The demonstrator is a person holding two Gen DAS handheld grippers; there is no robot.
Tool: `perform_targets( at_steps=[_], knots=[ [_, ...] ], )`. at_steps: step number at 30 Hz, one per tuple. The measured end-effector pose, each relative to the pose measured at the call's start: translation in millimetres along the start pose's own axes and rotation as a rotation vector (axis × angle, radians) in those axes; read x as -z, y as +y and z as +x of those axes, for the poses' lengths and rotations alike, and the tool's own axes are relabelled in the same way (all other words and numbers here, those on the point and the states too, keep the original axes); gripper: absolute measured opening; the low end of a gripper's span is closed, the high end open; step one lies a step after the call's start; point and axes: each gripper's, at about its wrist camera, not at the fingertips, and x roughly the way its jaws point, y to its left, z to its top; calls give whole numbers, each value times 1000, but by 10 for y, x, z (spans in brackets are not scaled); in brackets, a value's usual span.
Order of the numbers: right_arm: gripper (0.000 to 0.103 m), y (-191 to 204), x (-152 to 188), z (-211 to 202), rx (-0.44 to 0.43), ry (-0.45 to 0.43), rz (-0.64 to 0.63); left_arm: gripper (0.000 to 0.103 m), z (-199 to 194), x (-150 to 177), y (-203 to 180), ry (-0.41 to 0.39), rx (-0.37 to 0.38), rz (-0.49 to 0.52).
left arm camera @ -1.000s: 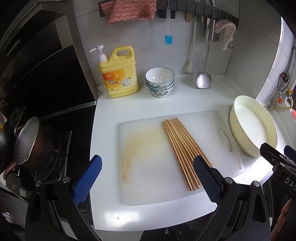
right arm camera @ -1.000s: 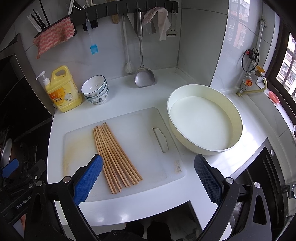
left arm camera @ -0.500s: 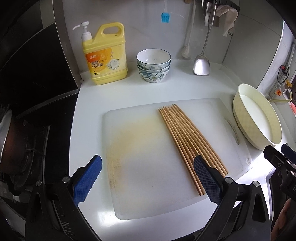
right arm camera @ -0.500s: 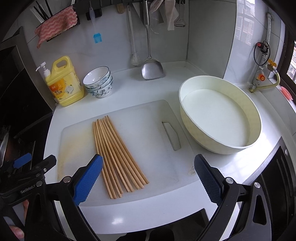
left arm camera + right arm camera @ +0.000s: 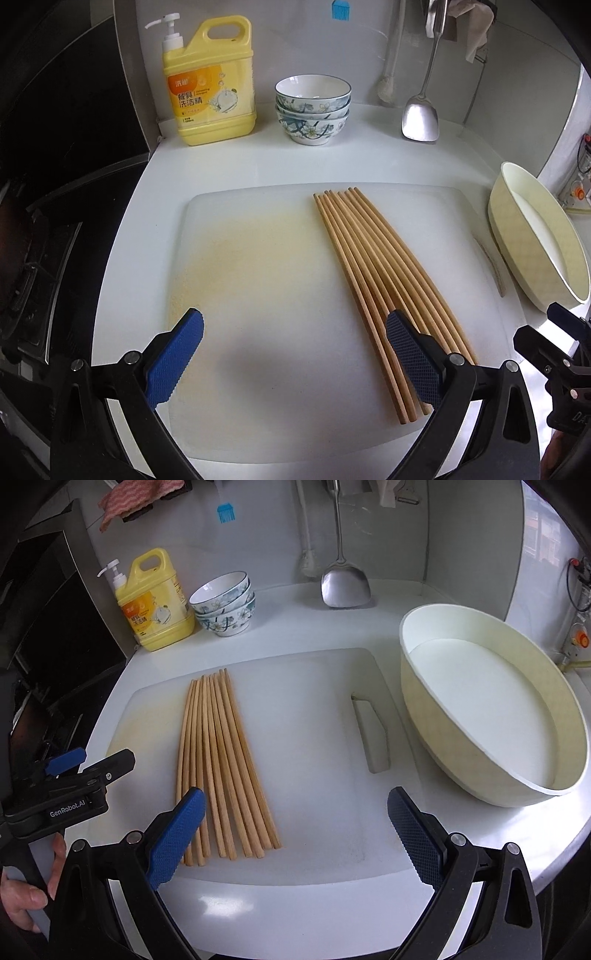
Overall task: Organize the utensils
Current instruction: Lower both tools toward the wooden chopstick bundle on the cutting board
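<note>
A row of thin wooden chopsticks [image 5: 373, 280] was laid side by side on the white plastic cutting board [image 5: 258, 295] on the desk. Both the left tool [image 5: 295, 356] and right tool [image 5: 295, 834] were held spread and empty near their near ends. The sticks were judged light, stiff and prone to rolling; a pinch across the bundle's middle was advised.

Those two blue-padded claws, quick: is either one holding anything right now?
Left claw: open, holding nothing, above the white plastic cutting board.
Right claw: open, holding nothing, beside the bundle of wooden chopsticks.
</note>
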Motion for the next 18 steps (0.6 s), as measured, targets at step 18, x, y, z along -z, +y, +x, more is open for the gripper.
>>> perform_targets(
  at_steps=[18],
  knots=[
    [94,-148,-35,301,5,-38,-40,97,478,166,-36,35,-10,-95]
  ],
)
